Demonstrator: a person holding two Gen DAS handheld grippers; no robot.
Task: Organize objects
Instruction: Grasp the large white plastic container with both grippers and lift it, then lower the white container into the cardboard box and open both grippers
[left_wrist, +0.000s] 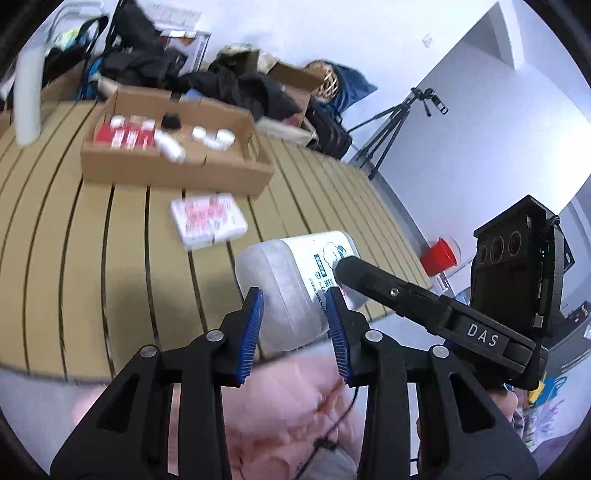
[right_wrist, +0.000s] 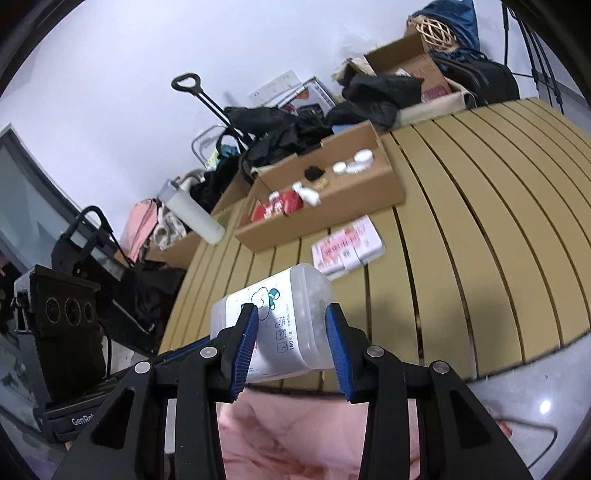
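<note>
Translucent plastic, with a white label, makes up the jar (left_wrist: 295, 284) that both grippers carry above the near edge of the slatted table (left_wrist: 110, 266), over a pink quilt (left_wrist: 295, 398). It lies tilted on its side. The left gripper (left_wrist: 295, 325) points down at a slant toward the table, its blue pads (left_wrist: 253, 332) narrowly apart and pressed on one end of the jar. The right gripper (right_wrist: 291, 343) points down likewise from the right, its pads (right_wrist: 245, 347) a little wider and clamped across the jar's labelled body; in the left view one of its black fingers (left_wrist: 351, 267) lies against the label.

Farther on the table are one flat white-and-red packet (left_wrist: 208, 219), one open cardboard box (left_wrist: 177, 147) and one tall white tube (left_wrist: 27, 96) at the far left. Inside the box the blur allows only a rough count: a few red packs (left_wrist: 125, 134), about four small white jars (left_wrist: 214, 136) and one small black thing (left_wrist: 170, 121). One tripod (left_wrist: 391, 129) stands at the far right, with one red cup (left_wrist: 439, 256) nearer.
</note>
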